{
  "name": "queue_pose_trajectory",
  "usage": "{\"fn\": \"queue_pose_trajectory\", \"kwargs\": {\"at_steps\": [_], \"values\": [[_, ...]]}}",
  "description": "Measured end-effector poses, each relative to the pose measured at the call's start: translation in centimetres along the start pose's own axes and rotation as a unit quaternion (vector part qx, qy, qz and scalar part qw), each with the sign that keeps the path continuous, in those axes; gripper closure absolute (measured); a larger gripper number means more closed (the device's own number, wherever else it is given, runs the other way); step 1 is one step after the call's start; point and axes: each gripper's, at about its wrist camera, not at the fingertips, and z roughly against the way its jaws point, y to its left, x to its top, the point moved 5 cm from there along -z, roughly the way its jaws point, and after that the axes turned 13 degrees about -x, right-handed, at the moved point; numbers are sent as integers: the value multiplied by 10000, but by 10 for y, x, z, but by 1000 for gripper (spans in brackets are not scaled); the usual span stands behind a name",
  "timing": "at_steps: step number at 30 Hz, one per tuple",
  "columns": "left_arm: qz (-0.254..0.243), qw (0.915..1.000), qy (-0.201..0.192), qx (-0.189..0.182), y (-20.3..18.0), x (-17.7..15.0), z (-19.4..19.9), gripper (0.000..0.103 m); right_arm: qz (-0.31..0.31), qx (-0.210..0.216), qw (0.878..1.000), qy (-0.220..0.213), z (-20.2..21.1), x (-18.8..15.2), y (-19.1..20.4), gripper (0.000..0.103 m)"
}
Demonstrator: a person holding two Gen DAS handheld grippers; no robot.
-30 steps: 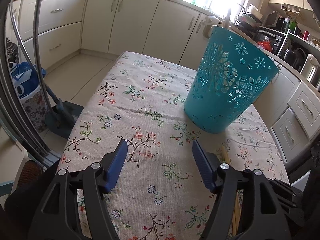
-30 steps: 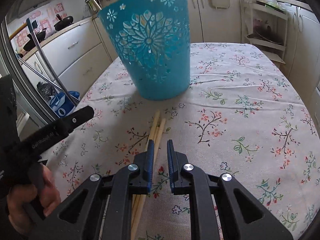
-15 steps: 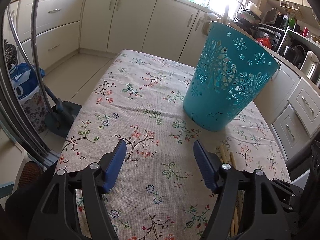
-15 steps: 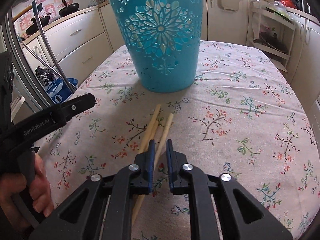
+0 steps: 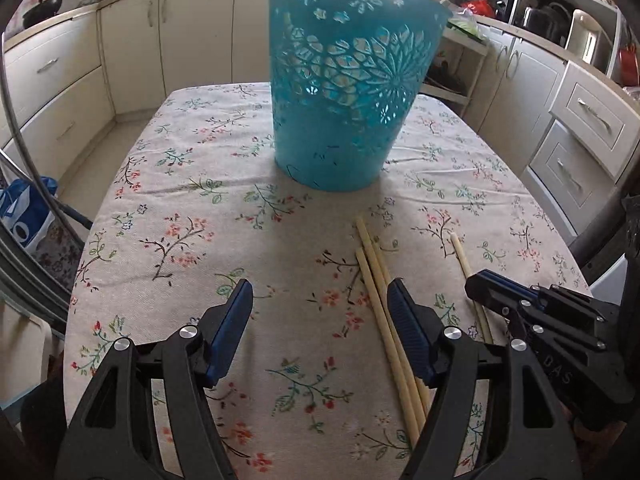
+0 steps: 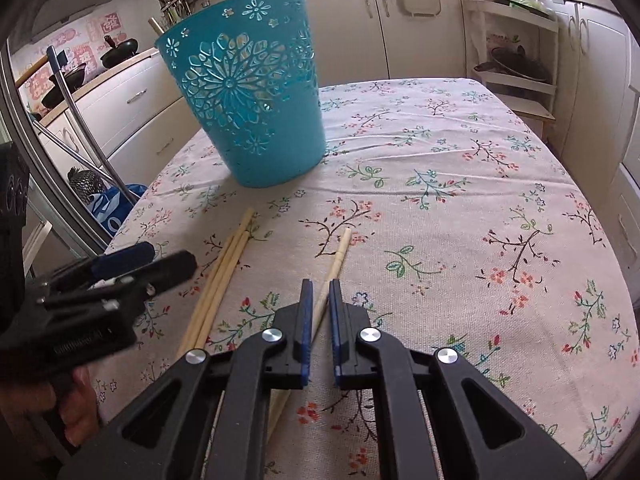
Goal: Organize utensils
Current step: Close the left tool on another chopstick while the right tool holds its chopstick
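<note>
A teal cut-out basket stands upright on the floral tablecloth. A bundle of wooden chopsticks lies in front of it. One separate chopstick lies to their right. My left gripper is open and empty over the cloth, its right finger over the bundle; it shows in the right wrist view. My right gripper is nearly closed around the single chopstick, which runs between its fingers; it shows in the left wrist view.
The table has rounded edges, with kitchen cabinets all around. A blue bag and metal poles stand on the floor at left. An open shelf unit stands behind the table.
The left gripper has swung right, so the basket is now centred and the chopsticks lie under its right finger. The right gripper has shifted right, from the bundle to the single chopstick.
</note>
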Motion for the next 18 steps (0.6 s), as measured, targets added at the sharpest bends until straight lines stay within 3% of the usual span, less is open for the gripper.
{"fn": "queue_pose_trajectory", "kwargs": {"at_steps": [12,18], "values": [[-77,9993,250,262,-8,-3,-9,37,-130,173,9998,6,0,-1,-1,94],[71,9994,191,286,-5,-3,-3,37,-185,225,9996,20,1,-2,-3,94]]}}
